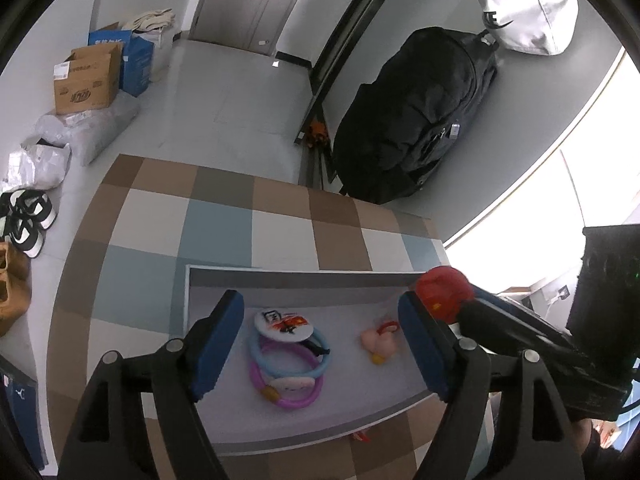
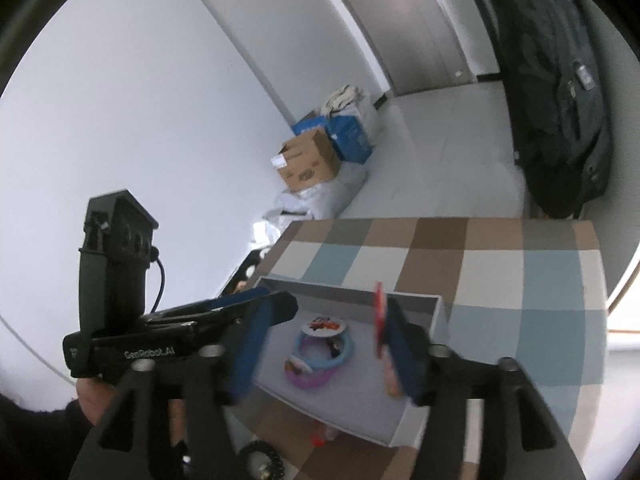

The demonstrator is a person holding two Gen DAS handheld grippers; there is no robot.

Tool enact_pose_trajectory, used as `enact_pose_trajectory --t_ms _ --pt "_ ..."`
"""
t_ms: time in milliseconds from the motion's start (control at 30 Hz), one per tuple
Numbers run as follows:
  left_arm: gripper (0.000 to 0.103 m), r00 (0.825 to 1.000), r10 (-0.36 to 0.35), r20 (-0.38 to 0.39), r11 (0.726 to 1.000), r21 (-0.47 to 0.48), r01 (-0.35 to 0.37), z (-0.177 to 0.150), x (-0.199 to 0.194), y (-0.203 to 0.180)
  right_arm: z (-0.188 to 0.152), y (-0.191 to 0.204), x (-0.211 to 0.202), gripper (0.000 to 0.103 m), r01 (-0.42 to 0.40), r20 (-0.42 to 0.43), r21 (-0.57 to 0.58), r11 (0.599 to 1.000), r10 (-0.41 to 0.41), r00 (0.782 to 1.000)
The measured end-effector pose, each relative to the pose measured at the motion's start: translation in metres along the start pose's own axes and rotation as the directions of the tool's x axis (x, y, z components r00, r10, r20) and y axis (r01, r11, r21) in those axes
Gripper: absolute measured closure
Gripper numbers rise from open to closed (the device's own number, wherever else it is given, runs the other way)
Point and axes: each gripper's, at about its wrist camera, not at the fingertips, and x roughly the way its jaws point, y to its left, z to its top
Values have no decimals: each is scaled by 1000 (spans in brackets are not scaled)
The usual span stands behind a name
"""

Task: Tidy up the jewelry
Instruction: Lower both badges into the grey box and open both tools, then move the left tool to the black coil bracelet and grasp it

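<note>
Both the left gripper and right gripper hang over the tray, jaws apart and empty, so the red disc drops among the bracelets.

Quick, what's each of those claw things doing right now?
Left gripper: open, holding nothing.
Right gripper: open; a red piece sits beside one finger, not clamped.

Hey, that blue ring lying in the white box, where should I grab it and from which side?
Take the blue ring on its bare right-hand arc, coming straight down from above with one finger inside the loop and one outside. It lies flat on the white box floor, a round badge covers its far rim, and the purple ring overlaps its near side.
</note>
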Motion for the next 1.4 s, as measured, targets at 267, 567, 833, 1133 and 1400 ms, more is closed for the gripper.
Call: enact_pose_trajectory --t_ms 267,567,833,1133,1400 --pt "27 996 85 11 996 19 -85 -8 -3 -1 -3 8 8 8 -4 -46 -57 998 1 999" --pt "27 997 65 44 998 1 -65 -12 -18 3 -10 15 8 0 -27 -44 -97 995 22 999" --pt "27 997 47 64 999 -6 -47 -12 -26 2 -16 11 -3 0 69 -16 -72 995 -71 997" --pt "27 984 146 99 987 56 -152 -30 -39 -10 -31 25 -15 0 150 15 -131 980 -150 989" --pt "27 972 211 102 973 76 -219 -55 -50 -14 -47 39 -24 0 167 18 -161 973 -166 986"
